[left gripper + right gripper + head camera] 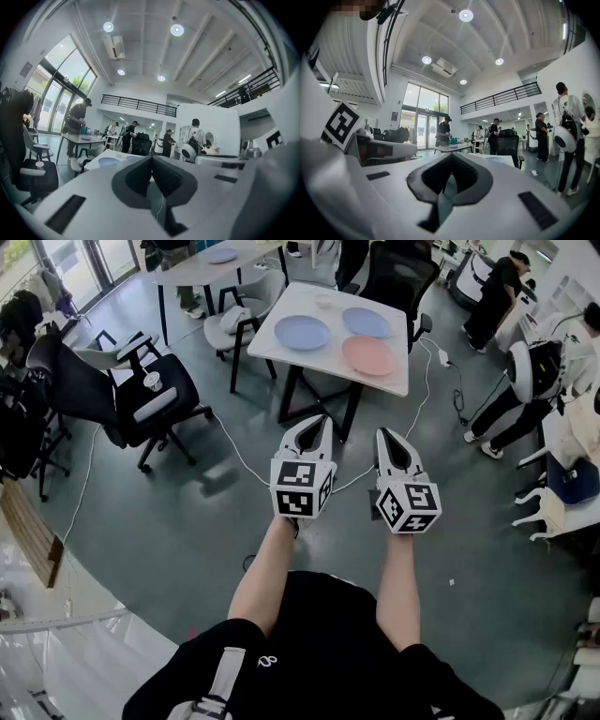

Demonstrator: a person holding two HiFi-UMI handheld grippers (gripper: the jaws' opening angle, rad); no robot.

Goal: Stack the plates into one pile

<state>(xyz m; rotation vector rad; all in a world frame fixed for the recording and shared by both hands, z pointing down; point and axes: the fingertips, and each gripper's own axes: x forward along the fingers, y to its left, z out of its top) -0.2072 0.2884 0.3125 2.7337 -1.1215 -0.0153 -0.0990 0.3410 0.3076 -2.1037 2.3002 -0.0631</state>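
- My left tongs (317, 425) and right tongs (385, 435) are closed tight, holding nothing.
- I think they are closed because nothing is near enough to grab.
- Far ahead, a blue plate (302, 332), second blue plate (366, 322) and pink plate (368, 355) lie apart on the white table (395, 382).

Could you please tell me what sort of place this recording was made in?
Probably an open-plan office or lab workspace. A black swivel chair stands near a white table, and the left gripper view shows a railed mezzanine running across the far wall.
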